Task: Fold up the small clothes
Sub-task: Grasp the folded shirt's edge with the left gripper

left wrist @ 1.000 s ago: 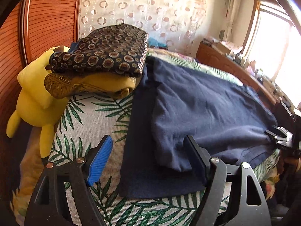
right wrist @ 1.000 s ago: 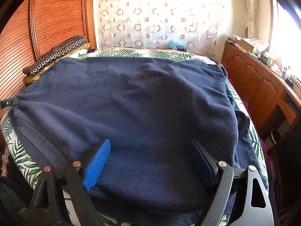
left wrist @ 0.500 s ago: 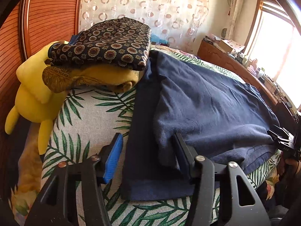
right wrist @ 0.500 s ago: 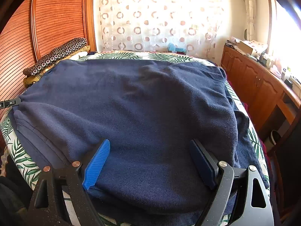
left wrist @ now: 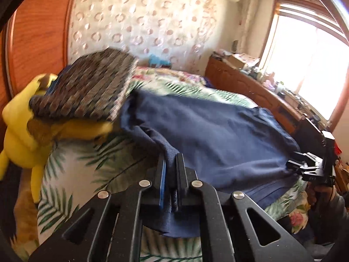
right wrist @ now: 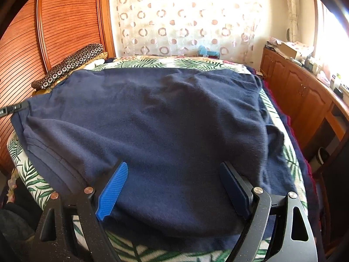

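Left hand-held gripper [left wrist: 171, 172] pinches the navy garment [right wrist: 152, 120] edge; right hand-held gripper [right wrist: 174, 187] hovers open, so a one-sided lift could skew the fold

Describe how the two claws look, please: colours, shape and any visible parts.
Each claw, left and right, has black angular linkage arms with cut-out openings, silver round rivets, and flat ribbed pads, bright blue on one side and darker on the other.

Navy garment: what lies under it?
The navy garment lies on a palm-leaf bedspread that shows around its edges. Whether anything else lies beneath its middle cannot be seen; the cloth covers it.
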Tool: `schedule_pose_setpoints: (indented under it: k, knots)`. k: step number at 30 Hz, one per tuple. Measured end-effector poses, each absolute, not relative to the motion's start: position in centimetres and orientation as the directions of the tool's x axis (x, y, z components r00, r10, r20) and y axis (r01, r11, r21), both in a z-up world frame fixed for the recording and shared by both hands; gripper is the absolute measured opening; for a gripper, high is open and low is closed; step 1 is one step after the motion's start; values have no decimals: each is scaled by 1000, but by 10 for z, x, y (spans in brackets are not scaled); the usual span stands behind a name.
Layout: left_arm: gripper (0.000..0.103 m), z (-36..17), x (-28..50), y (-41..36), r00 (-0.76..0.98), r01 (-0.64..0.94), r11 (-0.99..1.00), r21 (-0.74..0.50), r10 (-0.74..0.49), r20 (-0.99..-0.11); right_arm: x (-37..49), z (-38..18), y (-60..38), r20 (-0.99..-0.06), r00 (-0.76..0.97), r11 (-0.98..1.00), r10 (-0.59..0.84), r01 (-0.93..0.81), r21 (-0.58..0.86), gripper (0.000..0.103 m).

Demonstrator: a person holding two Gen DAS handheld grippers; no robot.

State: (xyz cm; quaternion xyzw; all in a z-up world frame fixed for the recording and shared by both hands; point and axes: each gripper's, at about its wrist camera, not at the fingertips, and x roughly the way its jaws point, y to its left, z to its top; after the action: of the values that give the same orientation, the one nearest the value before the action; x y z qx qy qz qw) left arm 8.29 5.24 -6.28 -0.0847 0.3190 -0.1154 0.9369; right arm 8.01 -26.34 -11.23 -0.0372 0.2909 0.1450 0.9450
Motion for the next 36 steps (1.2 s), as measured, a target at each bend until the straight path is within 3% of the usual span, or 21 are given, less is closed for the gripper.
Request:
schedule_pose_setpoints:
  k: [23, 36]
  knots:
    - [8, 27, 139, -138, 677, 549, 819, -166, -552, -486, 40, -98, -327, -466, 851, 971, 240, -215, 108, 82]
    - [8, 61, 147, -229, 553, 700, 697, -157, -667, -500, 25, -99, -346, -441, 876, 980, 196, -156, 125, 81]
